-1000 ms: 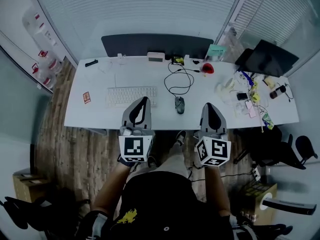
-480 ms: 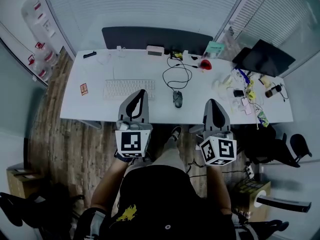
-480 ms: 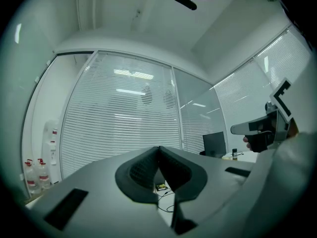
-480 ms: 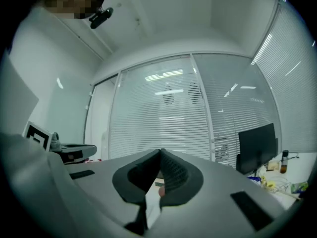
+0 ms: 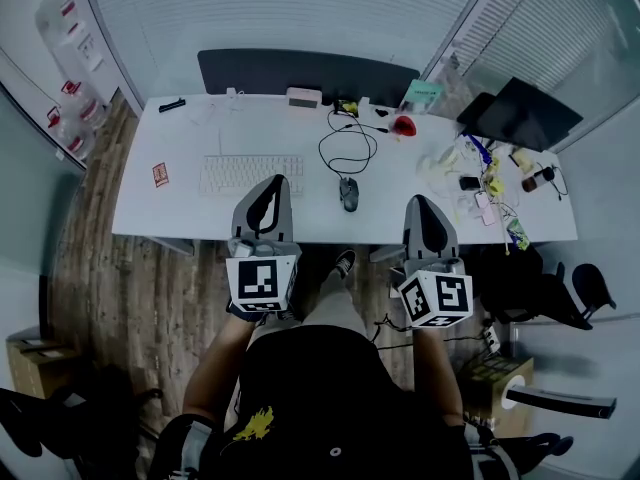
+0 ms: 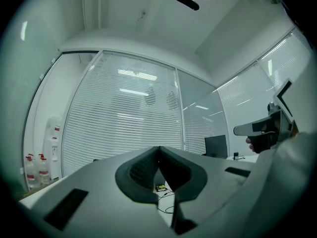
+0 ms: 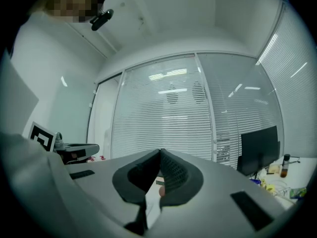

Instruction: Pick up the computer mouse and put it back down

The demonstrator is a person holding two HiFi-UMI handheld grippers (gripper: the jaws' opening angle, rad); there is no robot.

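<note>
A dark computer mouse (image 5: 347, 194) lies on the white desk (image 5: 180, 208), its black cable (image 5: 348, 150) looping toward the back. My left gripper (image 5: 278, 181) hovers at the desk's near edge, left of the mouse, shut and empty. My right gripper (image 5: 421, 203) is held at the near edge to the mouse's right, also shut with nothing in it. In the left gripper view the jaws (image 6: 158, 148) meet tip to tip, and a bit of cable shows under them. In the right gripper view the jaws (image 7: 160, 152) are likewise pressed together.
A white keyboard (image 5: 250, 175) lies left of the mouse. A red object (image 5: 404, 126), a black laptop (image 5: 520, 113) and several small items (image 5: 480, 183) crowd the right end. An orange card (image 5: 160, 174) lies far left. A dark screen panel (image 5: 305, 71) borders the far side. Office chairs (image 5: 560, 288) stand at right.
Both grippers have shifted slightly along the desk's near edge and the head view has drifted, so the desk sits a little higher in frame. Jaws stayed shut.
</note>
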